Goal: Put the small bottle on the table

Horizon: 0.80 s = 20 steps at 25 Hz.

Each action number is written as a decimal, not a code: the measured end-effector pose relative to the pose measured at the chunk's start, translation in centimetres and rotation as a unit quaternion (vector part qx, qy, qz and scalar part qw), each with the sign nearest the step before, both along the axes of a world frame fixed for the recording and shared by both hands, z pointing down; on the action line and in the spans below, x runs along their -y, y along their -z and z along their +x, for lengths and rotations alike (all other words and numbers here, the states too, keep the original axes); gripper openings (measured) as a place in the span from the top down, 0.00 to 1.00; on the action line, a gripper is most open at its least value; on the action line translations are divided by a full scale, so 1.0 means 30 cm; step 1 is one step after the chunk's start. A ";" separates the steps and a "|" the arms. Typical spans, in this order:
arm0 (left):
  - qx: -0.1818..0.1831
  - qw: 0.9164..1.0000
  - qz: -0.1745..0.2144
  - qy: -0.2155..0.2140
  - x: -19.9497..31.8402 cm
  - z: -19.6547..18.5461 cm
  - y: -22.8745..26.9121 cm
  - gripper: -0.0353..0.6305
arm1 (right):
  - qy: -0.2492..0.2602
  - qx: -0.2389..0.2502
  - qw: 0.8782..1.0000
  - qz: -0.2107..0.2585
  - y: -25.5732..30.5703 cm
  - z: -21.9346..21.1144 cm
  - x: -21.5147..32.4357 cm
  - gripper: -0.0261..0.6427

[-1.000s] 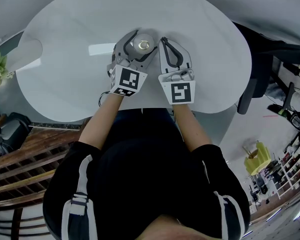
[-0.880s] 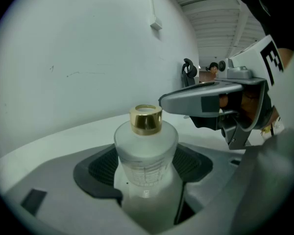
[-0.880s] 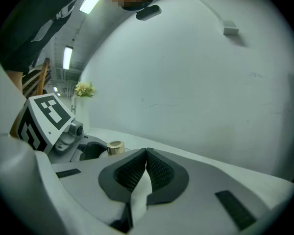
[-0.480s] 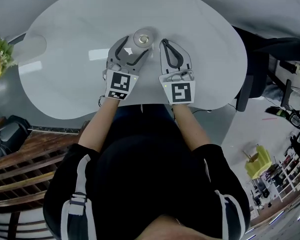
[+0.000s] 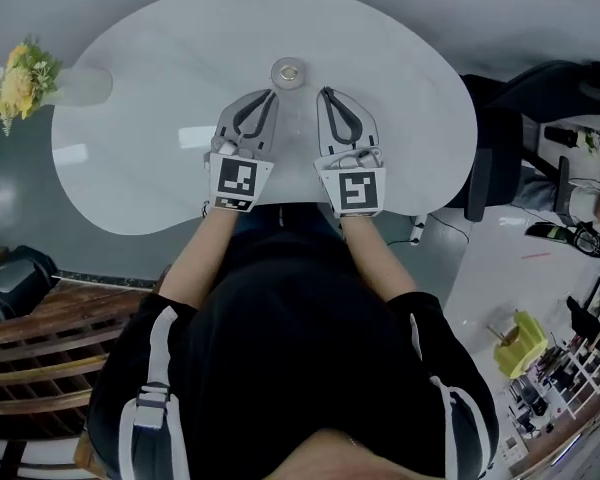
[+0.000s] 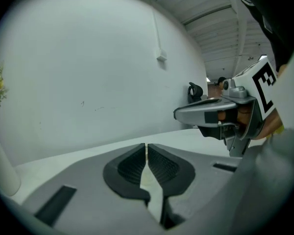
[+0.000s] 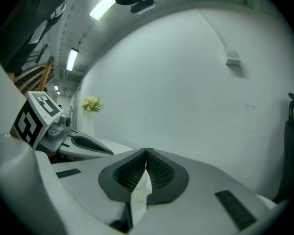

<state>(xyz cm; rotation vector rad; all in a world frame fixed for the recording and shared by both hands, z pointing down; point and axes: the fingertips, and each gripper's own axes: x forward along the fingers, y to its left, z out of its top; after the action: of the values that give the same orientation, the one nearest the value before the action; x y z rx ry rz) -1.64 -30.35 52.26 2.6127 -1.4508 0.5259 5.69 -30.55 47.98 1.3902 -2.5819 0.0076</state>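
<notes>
I'm closing the left tongs [image 5: 269,94] on nothing, right tongs [image 5: 326,92] clenched, small bottle [image 5: 288,72] standing free on the bench [image 5: 150,78].

Item 1, left gripper [image 5: 271,93]: I see it held forward from the body on a bare left forearm [image 5: 192,258], left marker cube [image 5: 236,182] facing up. Its jaws are closing, tips all but meeting, with nothing between them.

Item 2, right gripper [image 5: 326,92]: it lies parallel and just beside the left one, on a bare right forearm [image 5: 377,260], right marker cube [image 5: 354,190] facing up. Its jaws are together and empty.

Item 3, arms: both are bent at the elbow and wear black short sleeves [image 5: 155,368].
</notes>
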 end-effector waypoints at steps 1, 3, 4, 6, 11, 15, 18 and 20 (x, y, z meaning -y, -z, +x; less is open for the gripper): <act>-0.004 1.000 0.008 0.002 -0.014 -0.007 0.033 0.92 | -0.001 -0.003 1.000 0.004 0.027 -0.007 -0.017 0.93; -0.012 1.000 0.023 0.007 -0.045 -0.030 0.107 0.93 | -0.002 -0.001 1.000 0.019 0.090 -0.029 -0.054 0.93; -0.018 0.999 0.029 0.011 -0.062 -0.038 0.144 0.94 | -0.003 0.000 1.000 0.023 0.120 -0.035 -0.073 0.93; -0.028 0.999 0.041 0.017 -0.094 -0.044 0.215 0.94 | -0.004 0.003 0.999 0.032 0.173 -0.036 -0.109 0.93; -0.036 0.996 0.071 0.027 -0.156 -0.046 0.374 0.94 | -0.008 0.013 0.999 0.052 0.284 -0.018 -0.171 0.93; -0.051 0.994 0.085 0.036 -0.191 -0.060 0.480 0.94 | -0.015 0.023 0.997 0.076 0.378 0.003 -0.205 0.93; -0.060 0.993 0.095 0.040 -0.219 -0.057 0.544 0.94 | -0.021 0.028 0.995 0.090 0.441 0.024 -0.232 0.93; -0.065 0.992 0.098 0.047 -0.237 -0.057 0.584 0.94 | -0.024 0.033 0.994 0.098 0.483 0.035 -0.246 0.93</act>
<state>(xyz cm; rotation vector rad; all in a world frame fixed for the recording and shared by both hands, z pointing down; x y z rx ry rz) -3.34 -23.23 34.74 2.6484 -1.6479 0.2079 6.75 -23.18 33.49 1.5434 -2.6618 -0.2001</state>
